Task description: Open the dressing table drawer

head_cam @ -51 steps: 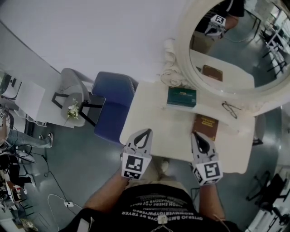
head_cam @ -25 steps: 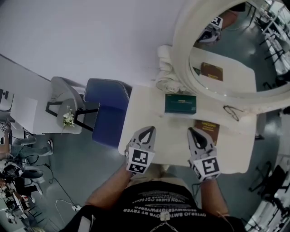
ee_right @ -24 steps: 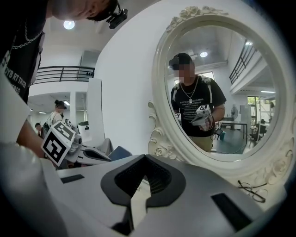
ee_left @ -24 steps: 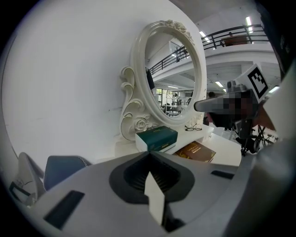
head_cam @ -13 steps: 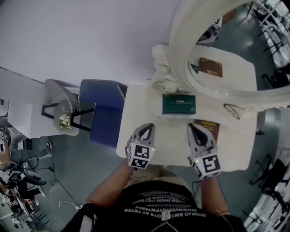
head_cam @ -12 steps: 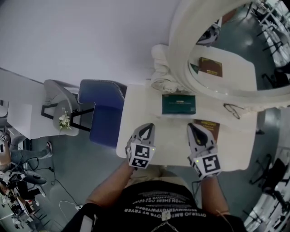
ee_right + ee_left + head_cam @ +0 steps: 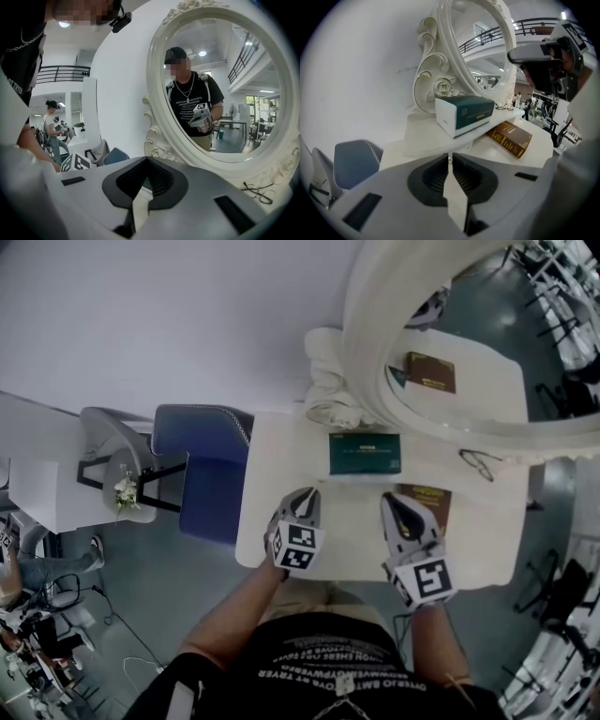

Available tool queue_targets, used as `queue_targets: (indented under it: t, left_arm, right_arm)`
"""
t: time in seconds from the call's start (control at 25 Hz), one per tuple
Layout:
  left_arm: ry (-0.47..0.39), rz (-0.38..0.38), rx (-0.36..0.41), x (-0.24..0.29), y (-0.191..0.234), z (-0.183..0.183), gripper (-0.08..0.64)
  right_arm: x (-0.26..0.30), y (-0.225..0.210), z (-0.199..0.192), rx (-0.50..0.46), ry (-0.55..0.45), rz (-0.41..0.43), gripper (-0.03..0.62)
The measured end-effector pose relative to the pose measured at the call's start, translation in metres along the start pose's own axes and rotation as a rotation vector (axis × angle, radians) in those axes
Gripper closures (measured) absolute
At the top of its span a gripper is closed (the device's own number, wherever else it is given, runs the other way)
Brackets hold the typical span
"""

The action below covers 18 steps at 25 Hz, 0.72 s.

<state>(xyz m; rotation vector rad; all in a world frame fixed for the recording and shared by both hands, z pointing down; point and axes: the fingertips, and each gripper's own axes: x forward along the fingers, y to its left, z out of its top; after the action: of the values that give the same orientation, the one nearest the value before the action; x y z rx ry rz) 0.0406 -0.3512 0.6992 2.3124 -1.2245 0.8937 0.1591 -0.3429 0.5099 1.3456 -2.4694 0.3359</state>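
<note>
The white dressing table [image 7: 281, 474] stands against the wall; its drawer is hidden below the top's front edge and my body. My left gripper [image 7: 306, 493] hangs over the front left of the tabletop [image 7: 417, 136]. Its jaws are nearly together, just starting to open, with nothing between them [image 7: 449, 157]. My right gripper [image 7: 388, 500] is shut and empty over the front middle, beside a brown book [image 7: 429, 501]. In the right gripper view its jaws [image 7: 146, 158] point at the oval mirror [image 7: 220, 84].
A green and white box [image 7: 364, 454] sits on a low shelf under the mirror [image 7: 450, 334], also seen ahead of the left jaws [image 7: 466, 112]. Glasses [image 7: 478, 463] lie at the back right. A blue chair [image 7: 202, 470] and a small stand with flowers [image 7: 122, 491] are to the left.
My left gripper has sunk toward the table's front left and looks smaller in the head view. The right gripper has barely moved. The head camera has drifted.
</note>
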Motion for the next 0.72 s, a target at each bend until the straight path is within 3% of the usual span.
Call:
queue_targets:
  t: [0.4,0.72]
  left_arm:
    - [0.03,0.021,-0.022,0.031,-0.001,-0.013,0.483]
    - [0.078,0.031,-0.105,0.055,-0.002,-0.026,0.445]
  right_arm:
    - [-0.001,0.003,-0.004,0.01,-0.004,-0.012,0.591]
    - [-0.006,0.01,-0.004,0.012,-0.014,-0.011,0.591]
